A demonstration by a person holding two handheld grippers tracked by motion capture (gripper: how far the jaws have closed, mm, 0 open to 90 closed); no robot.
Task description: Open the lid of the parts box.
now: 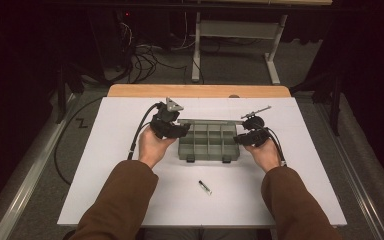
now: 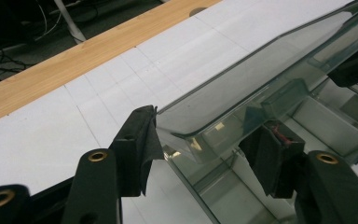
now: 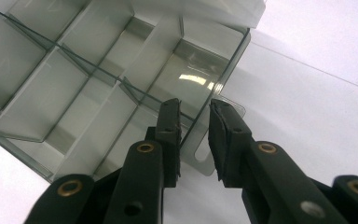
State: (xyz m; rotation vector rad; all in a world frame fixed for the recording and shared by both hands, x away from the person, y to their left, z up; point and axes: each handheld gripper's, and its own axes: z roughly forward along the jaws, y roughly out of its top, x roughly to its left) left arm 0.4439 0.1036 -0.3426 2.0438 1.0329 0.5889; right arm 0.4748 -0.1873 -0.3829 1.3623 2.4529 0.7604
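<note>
Smoke-grey clear plastic compartment box (image 1: pixel 208 141), lid (image 2: pixel 242 88) standing partly raised along its far edge, lies between your two hands at the middle of the white table top (image 1: pixel 105 175), its long axis running left to right across you.

Start at your right gripper (image 3: pixel 195 122): its jaws stand a narrow gap apart, straddling the box's right end wall where a small clear hanging tab (image 3: pixel 204 154) sticks out. One pad lies against the inside of the wall, the other stands just clear of the tab, so you are not pinching yet.

Your left gripper (image 2: pixel 205 144) is set wider, with the lid's left corner and the box's left end between the jaws. The left pad (image 2: pixel 142 144) touches the lid's corner edge; the far one sits inside the box. Whether that amounts to a real hold, I cannot tell.

Judging from this, the lid is what moves next, and it hinges along the far long side. Your left hand is the nearer one to it; the right suits steadying the base.

Outward from there, a small dark pen-like stick (image 1: pixel 205 187) lies on the table near you, well apart from the box.
</note>
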